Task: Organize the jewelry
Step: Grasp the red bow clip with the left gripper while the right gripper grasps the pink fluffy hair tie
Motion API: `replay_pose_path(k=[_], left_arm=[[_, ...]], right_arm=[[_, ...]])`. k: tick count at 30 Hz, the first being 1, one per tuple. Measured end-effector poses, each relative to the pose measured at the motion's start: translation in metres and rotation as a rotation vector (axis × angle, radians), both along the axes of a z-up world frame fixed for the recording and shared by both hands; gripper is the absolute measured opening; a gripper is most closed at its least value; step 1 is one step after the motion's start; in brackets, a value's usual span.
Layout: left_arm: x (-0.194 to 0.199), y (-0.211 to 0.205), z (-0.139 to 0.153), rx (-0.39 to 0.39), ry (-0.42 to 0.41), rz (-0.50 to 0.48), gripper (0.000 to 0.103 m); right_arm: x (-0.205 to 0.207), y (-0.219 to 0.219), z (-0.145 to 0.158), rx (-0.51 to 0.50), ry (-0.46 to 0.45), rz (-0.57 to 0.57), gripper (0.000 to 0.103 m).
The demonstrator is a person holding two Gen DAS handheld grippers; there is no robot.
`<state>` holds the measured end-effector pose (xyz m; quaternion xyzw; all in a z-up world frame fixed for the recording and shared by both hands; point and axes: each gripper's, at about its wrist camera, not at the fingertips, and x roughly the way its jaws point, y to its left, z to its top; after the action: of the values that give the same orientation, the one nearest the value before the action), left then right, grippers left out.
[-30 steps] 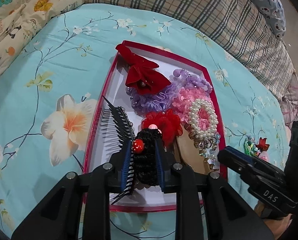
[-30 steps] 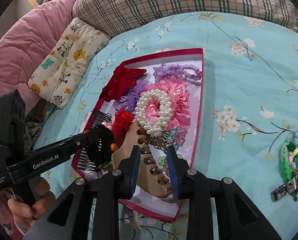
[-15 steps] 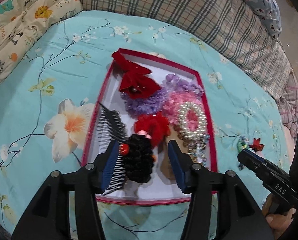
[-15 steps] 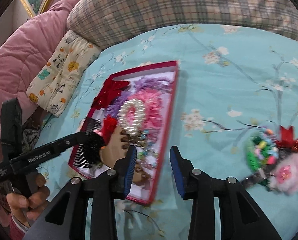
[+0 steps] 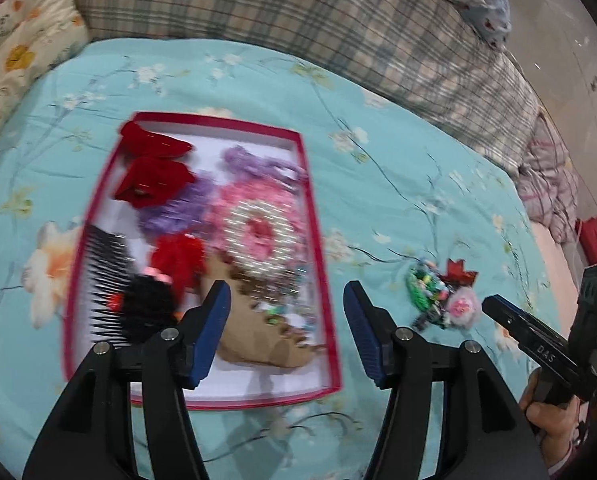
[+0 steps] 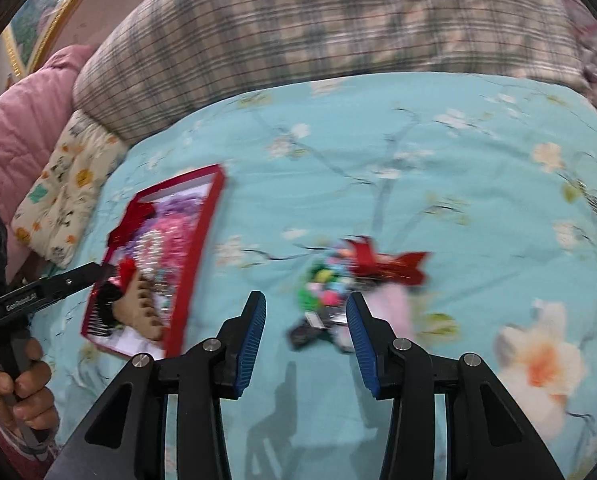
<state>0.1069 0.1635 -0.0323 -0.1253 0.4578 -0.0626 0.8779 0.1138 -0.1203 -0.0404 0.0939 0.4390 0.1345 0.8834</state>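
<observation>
A red-rimmed tray (image 5: 318,240) lies on the bed and holds a red bow, purple and pink scrunchies, a pearl ring (image 5: 258,232), a black comb, a black scrunchie (image 5: 150,312) and a tan claw clip (image 5: 258,344). My left gripper (image 5: 286,320) is open and empty above the tray's near right part. A loose pile of hair accessories (image 6: 338,280) with a red bow (image 6: 386,264), a green beaded piece and a pink flower lies on the sheet; it also shows in the left wrist view (image 5: 442,292). My right gripper (image 6: 306,332) is open and empty just in front of that pile.
The bed has a teal flowered sheet (image 6: 458,184). A plaid pillow (image 5: 298,20) lies along the back, a cartoon-print pillow (image 6: 66,184) and a pink quilt (image 6: 14,128) at the left. The tray also shows in the right wrist view (image 6: 194,248).
My left gripper let go of the black scrunchie in the tray, opened wide and shifted right. My right gripper swung right from the tray to the loose pile and opened wider.
</observation>
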Motion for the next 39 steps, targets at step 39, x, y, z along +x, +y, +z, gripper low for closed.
replay_pose_path(k=[39], left_arm=[[0.065,-0.205,-0.040,0.032,0.081,-0.423,0.063]], right_arm=[[-0.007,-0.120,-0.003,0.099,-0.027,-0.215,0.006]])
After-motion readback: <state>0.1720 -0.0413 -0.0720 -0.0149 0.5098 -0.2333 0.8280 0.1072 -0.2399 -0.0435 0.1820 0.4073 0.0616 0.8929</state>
